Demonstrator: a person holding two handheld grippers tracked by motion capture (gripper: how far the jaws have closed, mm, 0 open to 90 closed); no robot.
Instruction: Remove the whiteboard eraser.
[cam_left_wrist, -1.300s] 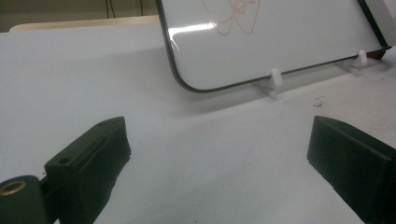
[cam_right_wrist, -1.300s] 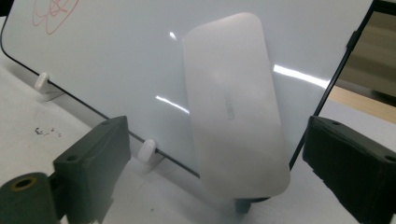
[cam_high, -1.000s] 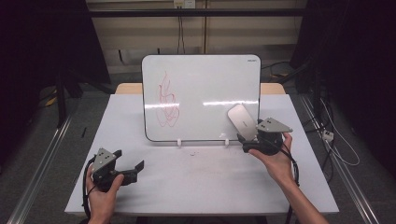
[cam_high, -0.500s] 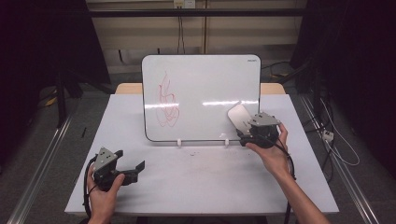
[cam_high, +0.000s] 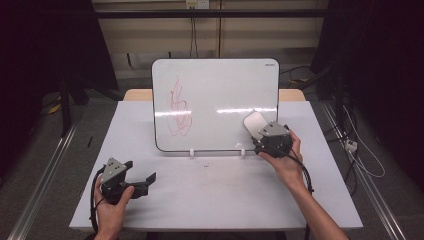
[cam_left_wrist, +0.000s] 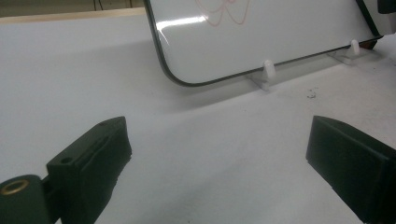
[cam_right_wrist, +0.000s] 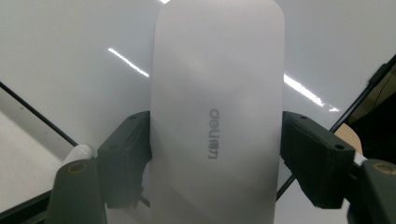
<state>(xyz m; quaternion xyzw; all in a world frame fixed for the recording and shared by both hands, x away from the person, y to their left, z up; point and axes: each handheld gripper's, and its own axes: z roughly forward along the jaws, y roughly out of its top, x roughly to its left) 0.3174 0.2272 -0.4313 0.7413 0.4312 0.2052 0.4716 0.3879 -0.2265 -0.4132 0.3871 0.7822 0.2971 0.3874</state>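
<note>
A whiteboard (cam_high: 220, 95) stands upright on two small white feet at the back of the table, with a red scribble (cam_high: 179, 107) on its left half. My right gripper (cam_high: 257, 131) is shut on a white eraser (cam_right_wrist: 217, 107), held close to the board's lower right area. In the high view the eraser (cam_high: 254, 122) overlaps the board's face; whether it touches is unclear. My left gripper (cam_high: 150, 179) rests open near the table's front left, nothing between its jaws. In the left gripper view the whiteboard (cam_left_wrist: 261, 32) stands ahead.
The white table (cam_high: 215, 190) stretches bare between the grippers, with a few dark specks (cam_high: 205, 163) in front of the board. One white foot (cam_left_wrist: 267, 70) of the board stands ahead of my left gripper. Metal rails (cam_high: 40, 185) run along the floor on both sides.
My right gripper has carried the eraser slightly left and up, closer to the board's lower right. The left gripper has stayed in place.
</note>
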